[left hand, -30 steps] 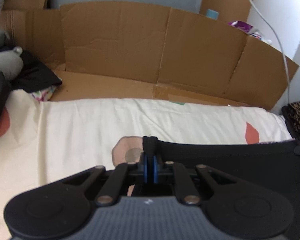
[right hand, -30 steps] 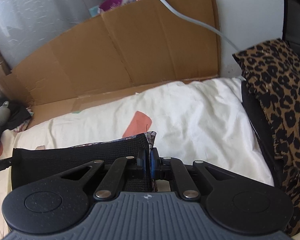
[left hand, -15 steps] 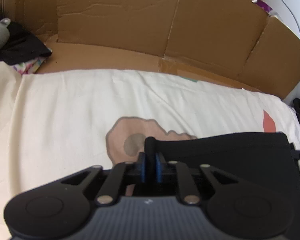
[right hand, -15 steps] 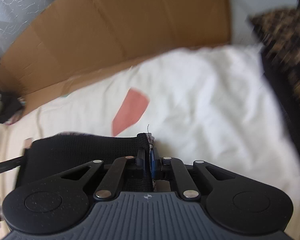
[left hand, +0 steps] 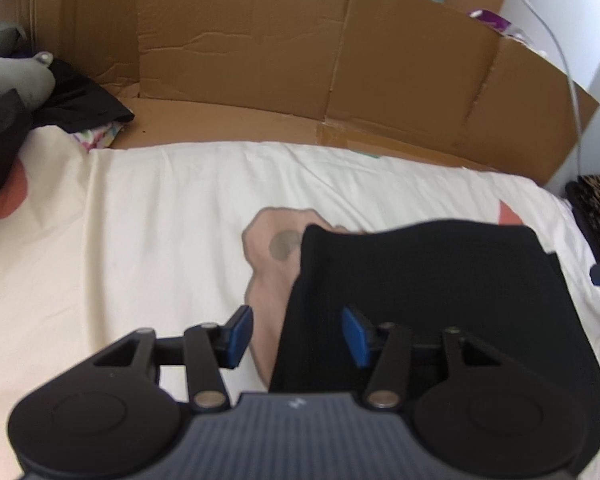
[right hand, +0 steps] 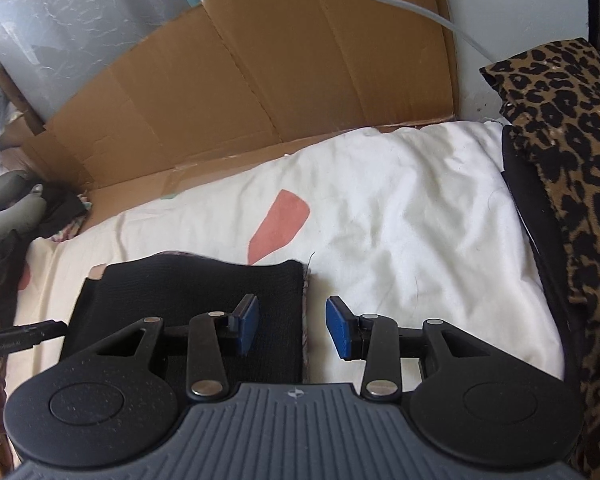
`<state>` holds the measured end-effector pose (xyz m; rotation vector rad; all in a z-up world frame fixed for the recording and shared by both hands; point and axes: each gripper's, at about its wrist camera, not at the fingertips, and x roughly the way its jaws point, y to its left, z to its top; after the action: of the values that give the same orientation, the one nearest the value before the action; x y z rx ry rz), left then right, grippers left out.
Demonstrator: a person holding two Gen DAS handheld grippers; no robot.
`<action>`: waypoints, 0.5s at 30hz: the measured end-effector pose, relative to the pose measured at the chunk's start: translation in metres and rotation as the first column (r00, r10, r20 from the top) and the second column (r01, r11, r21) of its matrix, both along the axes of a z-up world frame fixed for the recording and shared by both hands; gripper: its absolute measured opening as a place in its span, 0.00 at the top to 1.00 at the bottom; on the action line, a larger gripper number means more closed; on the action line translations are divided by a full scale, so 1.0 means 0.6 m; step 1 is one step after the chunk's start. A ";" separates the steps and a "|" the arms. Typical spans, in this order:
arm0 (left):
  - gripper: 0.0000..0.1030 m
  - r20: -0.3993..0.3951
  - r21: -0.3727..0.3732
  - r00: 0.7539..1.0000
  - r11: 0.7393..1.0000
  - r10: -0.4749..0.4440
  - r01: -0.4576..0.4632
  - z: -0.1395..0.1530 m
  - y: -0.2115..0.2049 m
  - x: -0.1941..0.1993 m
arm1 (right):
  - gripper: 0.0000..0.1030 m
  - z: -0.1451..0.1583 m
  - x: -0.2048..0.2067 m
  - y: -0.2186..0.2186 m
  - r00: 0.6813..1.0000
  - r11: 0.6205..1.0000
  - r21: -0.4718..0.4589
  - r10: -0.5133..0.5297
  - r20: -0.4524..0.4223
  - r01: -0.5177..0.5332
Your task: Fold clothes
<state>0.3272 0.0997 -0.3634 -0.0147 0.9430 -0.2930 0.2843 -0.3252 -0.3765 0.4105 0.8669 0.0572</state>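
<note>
Black garment [left hand: 440,292] lies flat on the cream sheet [left hand: 160,240] of the bed, toward the near edge, apparently already folded into a compact rectangle with a layered right edge visible in the right wrist view. Left gripper [left hand: 298,338] has its fingers spread wide and holds nothing; it straddles the garment's left edge, one blue pad over bare sheet, the other over black cloth. Right gripper [right hand: 292,330] is likewise wide and empty, straddling the garment's right edge, left pad over cloth, right pad over sheet. Whether either touches the fabric cannot be told. Cardboard [right hand: 240,80] lines the far edge of the bed; a leopard-print cloth [right hand: 568,160] sits at the right edge, a dark heap of clothes [left hand: 72,104] at the far left corner. Judgement: the release at the end of a fold is in hand. Next move likely calls for either regripping both side edges for one more fold, or lifting clear and setting this piece aside before fetching another from the heap.
</note>
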 end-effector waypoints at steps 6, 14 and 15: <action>0.49 -0.011 -0.054 0.993 0.992 0.115 -0.115 0.029 0.041 -0.074 | 0.57 0.015 -0.060 0.001 1.000 1.000 -0.022 0.004 0.008 -0.003; 0.50 -0.074 -0.031 0.992 0.994 0.098 -0.100 0.028 0.056 -0.178 | 0.57 0.000 -0.161 -0.001 0.998 0.999 0.005 -0.038 -0.045 0.038; 0.50 -0.087 -0.036 0.992 0.995 0.094 -0.097 0.026 0.057 -0.188 | 0.57 -0.003 -0.173 0.000 0.998 0.999 0.008 -0.040 -0.054 0.040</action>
<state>0.2142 0.1338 -0.3481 -0.1094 1.0175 -0.2240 0.1808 -0.3254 -0.3784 0.4389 0.9118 0.0132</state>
